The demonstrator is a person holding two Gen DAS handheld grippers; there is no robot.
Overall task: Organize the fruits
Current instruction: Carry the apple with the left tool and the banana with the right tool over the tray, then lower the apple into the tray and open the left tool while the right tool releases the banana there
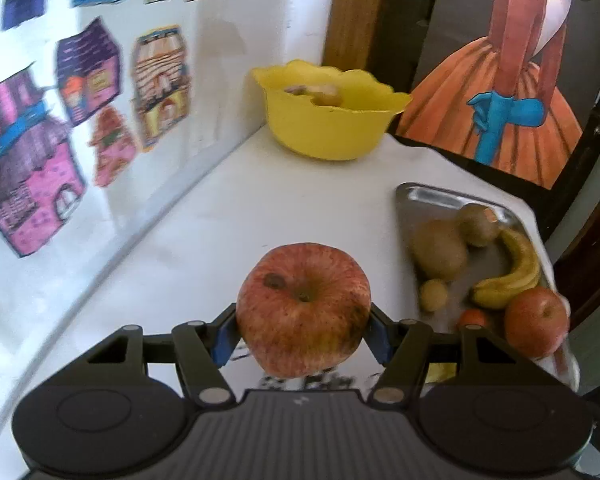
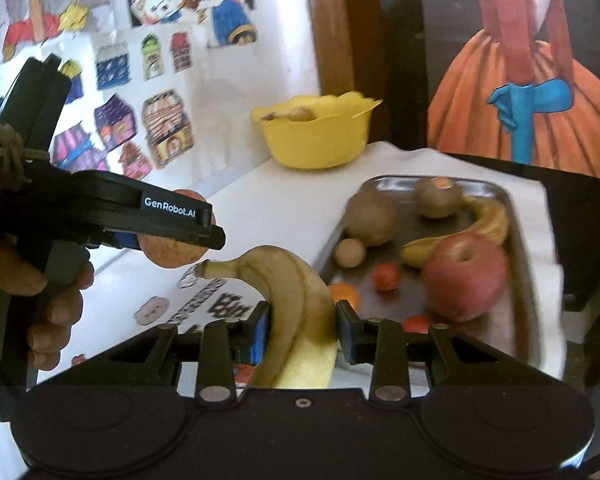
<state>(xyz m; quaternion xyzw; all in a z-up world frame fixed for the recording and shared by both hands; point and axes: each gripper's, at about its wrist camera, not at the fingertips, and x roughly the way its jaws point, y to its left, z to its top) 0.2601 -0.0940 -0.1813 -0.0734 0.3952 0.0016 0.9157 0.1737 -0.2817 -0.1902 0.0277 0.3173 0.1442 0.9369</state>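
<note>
My left gripper (image 1: 303,330) is shut on a red apple (image 1: 303,310) and holds it above the white table. In the right wrist view the same gripper (image 2: 180,236) shows at the left with the apple (image 2: 172,254) in it. My right gripper (image 2: 302,332) is shut on a banana (image 2: 296,312), held up beside the steel tray (image 2: 520,312). The tray (image 1: 416,196) holds kiwis (image 1: 440,254), a banana (image 1: 512,276), a second apple (image 1: 536,320) and small orange fruits. A yellow bowl (image 1: 328,128) with a banana inside stands at the far end.
A wall with paper drawings (image 1: 60,120) runs along the table's left. A painting of an orange dress (image 1: 500,100) leans behind the tray. Stickers (image 2: 204,304) lie on the table top. The table's right edge is just beyond the tray.
</note>
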